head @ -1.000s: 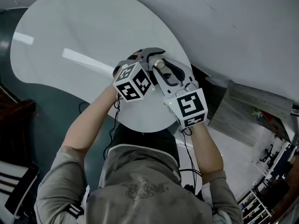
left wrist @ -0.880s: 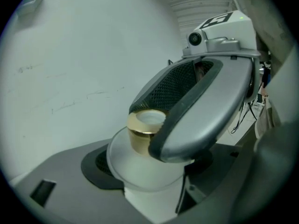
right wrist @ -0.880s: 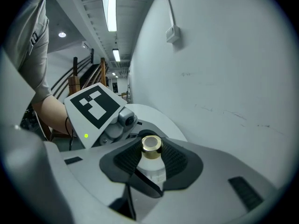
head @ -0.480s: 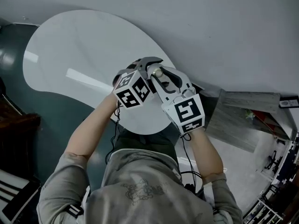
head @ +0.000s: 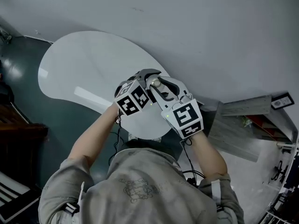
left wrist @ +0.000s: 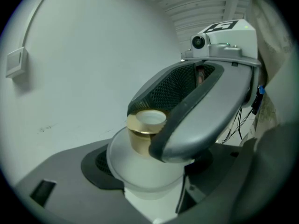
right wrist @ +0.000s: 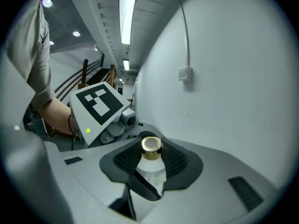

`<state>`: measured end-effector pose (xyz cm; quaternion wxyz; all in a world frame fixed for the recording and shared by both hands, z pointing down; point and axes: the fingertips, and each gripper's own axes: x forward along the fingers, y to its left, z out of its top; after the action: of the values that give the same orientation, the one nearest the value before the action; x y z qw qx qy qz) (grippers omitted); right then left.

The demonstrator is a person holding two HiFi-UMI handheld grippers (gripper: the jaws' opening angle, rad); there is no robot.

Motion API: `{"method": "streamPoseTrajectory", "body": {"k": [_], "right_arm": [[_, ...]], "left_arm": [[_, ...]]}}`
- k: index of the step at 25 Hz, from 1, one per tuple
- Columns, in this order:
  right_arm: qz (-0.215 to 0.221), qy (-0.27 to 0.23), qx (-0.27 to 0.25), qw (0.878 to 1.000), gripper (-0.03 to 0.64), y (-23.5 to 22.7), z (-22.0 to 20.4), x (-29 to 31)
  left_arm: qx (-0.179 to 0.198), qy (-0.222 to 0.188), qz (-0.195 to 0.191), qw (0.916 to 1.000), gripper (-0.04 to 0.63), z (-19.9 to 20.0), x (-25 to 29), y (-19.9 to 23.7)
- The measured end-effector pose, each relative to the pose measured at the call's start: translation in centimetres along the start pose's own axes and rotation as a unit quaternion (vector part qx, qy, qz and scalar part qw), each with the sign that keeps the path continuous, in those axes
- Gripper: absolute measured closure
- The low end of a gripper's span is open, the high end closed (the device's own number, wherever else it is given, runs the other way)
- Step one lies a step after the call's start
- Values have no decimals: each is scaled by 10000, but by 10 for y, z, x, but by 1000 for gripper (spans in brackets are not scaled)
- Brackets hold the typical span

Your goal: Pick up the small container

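Note:
The small container (left wrist: 140, 169) has a frosted white body and a gold cap (left wrist: 142, 132). My left gripper (left wrist: 154, 185) is shut on the frosted body, its dark pad against the side. My right gripper (right wrist: 152, 164) is shut on the container's top, its black mesh pads (right wrist: 126, 158) pressed around the gold cap (right wrist: 151, 148). In the head view both grippers meet above the near edge of the white table (head: 79, 73), left gripper (head: 145, 76) beside right gripper (head: 161, 87), with the cap (head: 158, 83) showing between them. The container's base is hidden.
A white wall stands close behind the table, with a switch box (right wrist: 185, 72) and a cable running up from it. A grey slab (head: 238, 125) lies on the floor at the right. The person's arms and torso fill the lower head view.
The head camera has shifted, so the table sits further right in the picture. Both grippers stay joined on the container in the same pose.

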<state>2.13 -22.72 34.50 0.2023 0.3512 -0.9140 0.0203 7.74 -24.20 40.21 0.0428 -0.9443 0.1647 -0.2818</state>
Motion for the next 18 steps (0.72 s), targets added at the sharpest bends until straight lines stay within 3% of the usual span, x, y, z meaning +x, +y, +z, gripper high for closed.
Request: {"method": "streamPoseTrajectory", "body": {"k": [7,18], "right_arm": [[146,-227,-193,9994,482,25,29,-24],[15,-284,-55,9996,482,36,29,-52]], "left_arm": [[-14,-13,148,9999,249,21,-34,-16],[225,15,-18,9997,249,34,-38,-45]]}}
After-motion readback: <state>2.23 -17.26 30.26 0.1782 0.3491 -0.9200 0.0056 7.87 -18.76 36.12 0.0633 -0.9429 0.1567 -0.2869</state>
